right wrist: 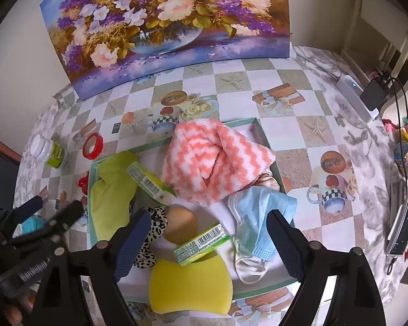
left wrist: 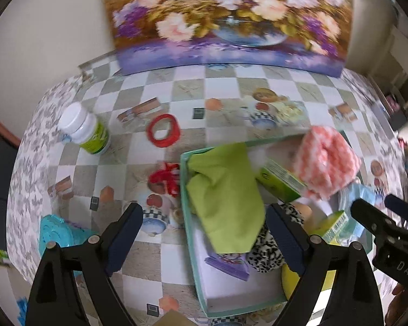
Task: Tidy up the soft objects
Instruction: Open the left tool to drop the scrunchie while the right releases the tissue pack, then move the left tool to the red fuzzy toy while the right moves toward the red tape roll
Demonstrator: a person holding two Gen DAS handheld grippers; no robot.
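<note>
Right wrist view: the right gripper (right wrist: 204, 236) is spread wide and holds nothing, low in the frame over the teal box (right wrist: 263, 133). At centre in the box lies the pink-and-white fluffy cloth (right wrist: 215, 163), with the green cloth (right wrist: 111, 198) left, the blue face mask (right wrist: 261, 212) right and the yellow sponge (right wrist: 190, 285) below. The left gripper (left wrist: 204, 233) is released too.

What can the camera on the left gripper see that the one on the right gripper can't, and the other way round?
Only the left view shows the purple packet lying in the box beneath the green cloth.

Only the right view shows the full yellow sponge, the white mask straps and the devices at the table's far edge.

Both show the teal box, pink-and-white towel, red tape roll, white-capped jar and flower painting.
</note>
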